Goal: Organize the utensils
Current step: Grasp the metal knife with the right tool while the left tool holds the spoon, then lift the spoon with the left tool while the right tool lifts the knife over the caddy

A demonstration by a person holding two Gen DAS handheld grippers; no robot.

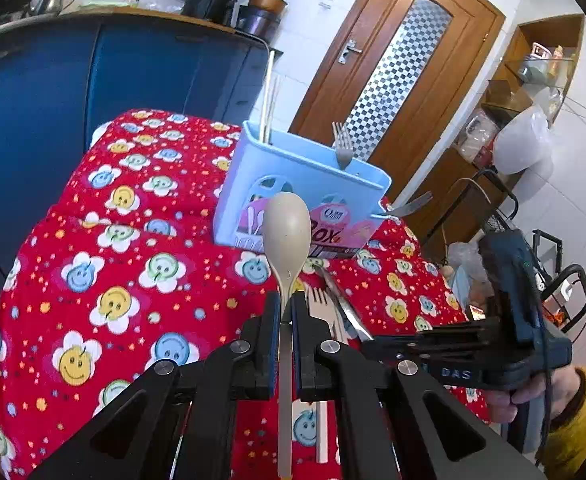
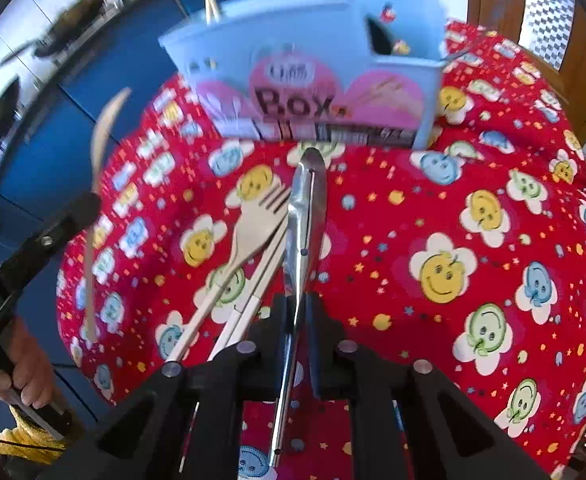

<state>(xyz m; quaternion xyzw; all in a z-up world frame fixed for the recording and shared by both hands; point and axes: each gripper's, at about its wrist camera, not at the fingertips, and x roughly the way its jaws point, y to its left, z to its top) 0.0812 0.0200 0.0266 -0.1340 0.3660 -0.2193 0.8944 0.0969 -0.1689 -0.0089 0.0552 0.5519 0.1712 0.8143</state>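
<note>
My left gripper (image 1: 286, 305) is shut on a beige spoon (image 1: 286, 228) and holds it upright above the cloth, bowl toward the light blue utensil box (image 1: 293, 176). My right gripper (image 2: 297, 305) is shut on a metal utensil (image 2: 307, 192) whose tip points at the box (image 2: 313, 60). The box holds chopsticks (image 1: 269, 100) and a metal fork (image 1: 343, 144). A beige fork (image 2: 253, 228) and white chopsticks (image 2: 261, 276) lie on the cloth left of the metal utensil. The right gripper's body (image 1: 465, 344) shows in the left wrist view.
A red smiley-flower tablecloth (image 2: 453, 240) covers the table. Blue cabinets (image 1: 73, 80) stand behind with pots on the counter. A wooden door (image 1: 405, 80) and shelves (image 1: 533, 92) are at the back right. Another metal utensil handle (image 1: 409, 204) sticks out beside the box.
</note>
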